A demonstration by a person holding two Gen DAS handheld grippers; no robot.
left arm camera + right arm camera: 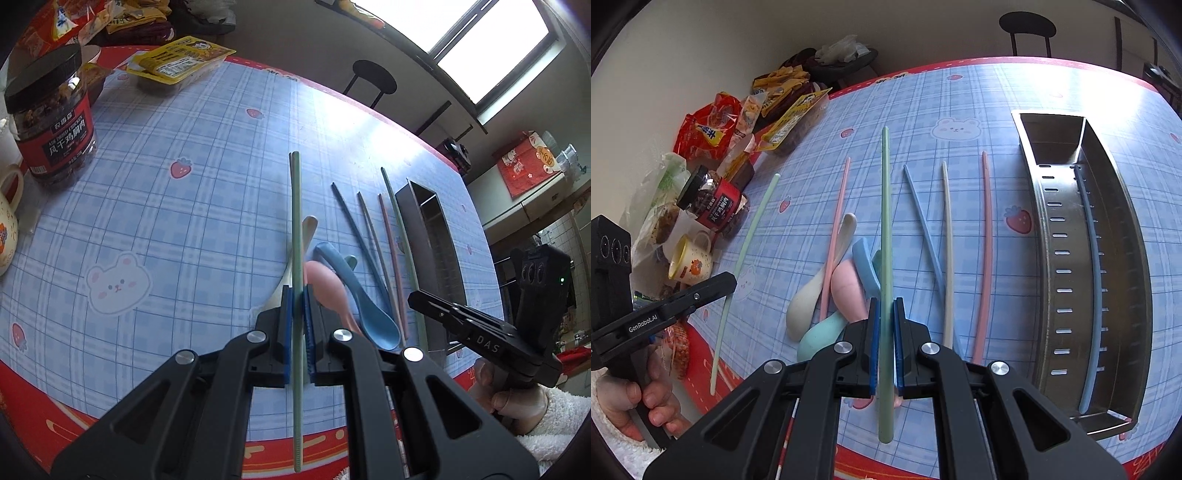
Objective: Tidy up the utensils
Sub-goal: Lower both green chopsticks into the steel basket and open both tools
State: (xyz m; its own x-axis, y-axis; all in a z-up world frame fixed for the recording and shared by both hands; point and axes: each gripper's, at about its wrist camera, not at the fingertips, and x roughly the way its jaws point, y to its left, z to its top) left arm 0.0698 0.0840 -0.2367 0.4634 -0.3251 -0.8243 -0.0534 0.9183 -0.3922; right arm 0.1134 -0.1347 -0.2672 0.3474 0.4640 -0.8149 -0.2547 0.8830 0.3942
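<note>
My left gripper [297, 295] is shut on a pale green chopstick [295, 206], held above the blue checked tablecloth. My right gripper [885, 306] is shut on a second green chopstick [885, 206]. Below them lie a cream spoon [805, 310], a pink spoon [849, 288], a blue spoon [369, 314] and a teal spoon [823, 332] in a loose heap. Blue [919, 214], cream [946, 240] and two pink chopsticks [986, 229] lie on the cloth. A steel utensil holder [1126, 258] lies to the right with a blue chopstick [1093, 295] inside.
A red-labelled jar [55, 122], a cream mug [690, 258] and snack packets [181, 61] crowd the left and far side. A black stool [373, 79] stands beyond the table. The red table border [258, 450] runs close below both grippers.
</note>
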